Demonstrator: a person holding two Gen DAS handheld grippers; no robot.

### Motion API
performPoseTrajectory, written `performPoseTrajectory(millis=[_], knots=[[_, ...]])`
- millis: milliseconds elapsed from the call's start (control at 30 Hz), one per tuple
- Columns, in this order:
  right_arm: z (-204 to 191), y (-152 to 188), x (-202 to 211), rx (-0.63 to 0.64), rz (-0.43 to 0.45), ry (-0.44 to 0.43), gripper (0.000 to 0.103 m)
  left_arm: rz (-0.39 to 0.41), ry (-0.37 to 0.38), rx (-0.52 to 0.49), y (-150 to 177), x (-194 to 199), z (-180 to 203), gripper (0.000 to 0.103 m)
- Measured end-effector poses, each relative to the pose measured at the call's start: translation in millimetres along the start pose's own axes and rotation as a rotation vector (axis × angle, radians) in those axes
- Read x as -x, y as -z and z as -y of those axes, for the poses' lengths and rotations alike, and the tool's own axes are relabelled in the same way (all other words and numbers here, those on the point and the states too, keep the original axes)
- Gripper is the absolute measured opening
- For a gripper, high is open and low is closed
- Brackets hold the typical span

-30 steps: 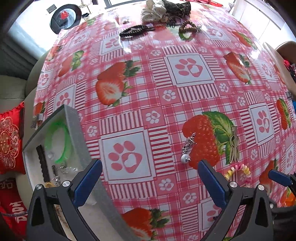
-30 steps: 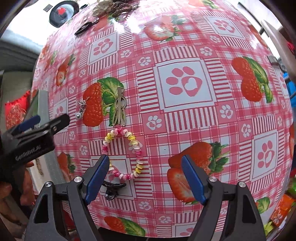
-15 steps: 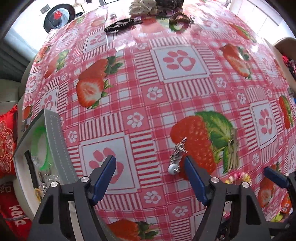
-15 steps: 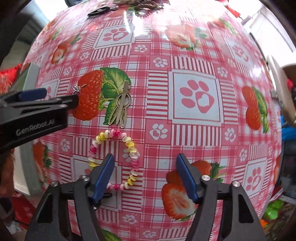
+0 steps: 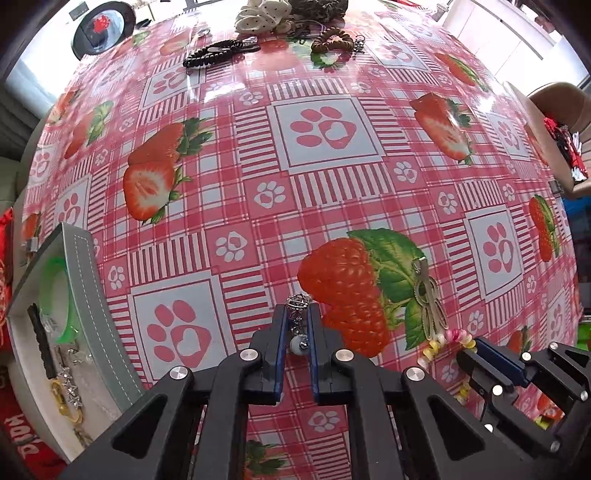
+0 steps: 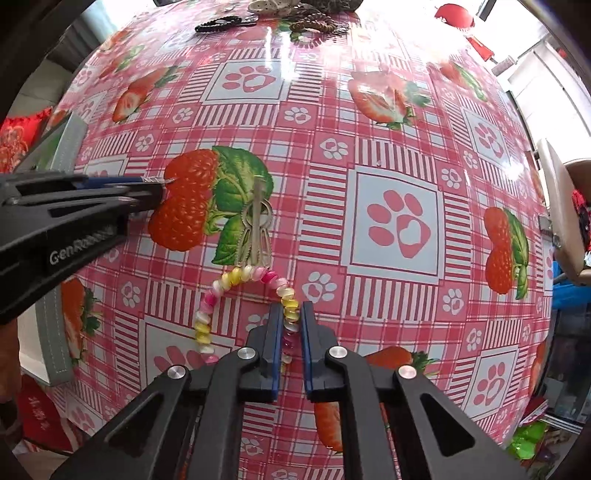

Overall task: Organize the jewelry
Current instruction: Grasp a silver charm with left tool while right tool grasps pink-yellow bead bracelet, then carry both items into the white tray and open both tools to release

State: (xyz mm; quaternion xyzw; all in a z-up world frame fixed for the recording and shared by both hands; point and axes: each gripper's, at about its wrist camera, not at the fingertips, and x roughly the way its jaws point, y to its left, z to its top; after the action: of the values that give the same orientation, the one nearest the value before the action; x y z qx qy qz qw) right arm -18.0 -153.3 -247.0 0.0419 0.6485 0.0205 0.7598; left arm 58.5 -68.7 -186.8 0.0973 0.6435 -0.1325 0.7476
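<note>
My left gripper point(image 5: 297, 308) is shut on a silver pearl-drop earring point(image 5: 297, 325) that lies on the strawberry tablecloth. My right gripper point(image 6: 289, 308) is shut on the right side of a pink, yellow and white spiral bead bracelet point(image 6: 236, 278). A silver hair clip point(image 6: 256, 225) lies just beyond the bracelet on a printed leaf; it also shows in the left wrist view point(image 5: 426, 295). The grey jewelry tray point(image 5: 86, 280) sits at the left table edge, holding a green bangle point(image 5: 61, 291) and small pieces. The left gripper shows in the right wrist view point(image 6: 162, 188).
At the far side of the table lie a black bead bracelet point(image 5: 218, 55), a brown spiral hair tie point(image 5: 332, 38), a white scrunchie point(image 5: 264, 16) and a dark pile. A round black mirror point(image 5: 99, 31) stands at the far left. A chair point(image 5: 554, 122) is at the right.
Both grippers moved forward and down, then shut: the left closed on the pearl earring, the right closed on the bead bracelet. Both were open before.
</note>
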Motion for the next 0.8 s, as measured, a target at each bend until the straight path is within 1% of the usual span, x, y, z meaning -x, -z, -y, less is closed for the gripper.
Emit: performPoseTrajectory(millis=[100,133,167,267,367,533,800], knots=[[17,-1,6,-0.031,0.003,-0.041,0.009,0.005,0.023,0.019,2,6,-10,0.017],[28,2,11,-0.041,0.005,-0.055,0.009,0.009,0.028,0.025,3,9,-12,0.017],[33,2,13,-0.063,0.007,-0.086,0.009,0.014,0.034,0.031,3,12,-13,0.017],[45,-1,21,-0.107,0.019,-0.160,0.009,0.033,0.045,0.044,6,23,-16,0.017],[53,-3,29,-0.132,0.029,-0.195,0.009,0.055,0.053,0.055,4,36,-24,0.017],[65,-10,43,-0.175,0.037,-0.229,0.009,0.084,0.063,0.075,11,55,-33,0.017],[64,-9,57,-0.196,0.057,-0.247,0.009,0.121,0.062,0.105,29,76,-53,0.017]])
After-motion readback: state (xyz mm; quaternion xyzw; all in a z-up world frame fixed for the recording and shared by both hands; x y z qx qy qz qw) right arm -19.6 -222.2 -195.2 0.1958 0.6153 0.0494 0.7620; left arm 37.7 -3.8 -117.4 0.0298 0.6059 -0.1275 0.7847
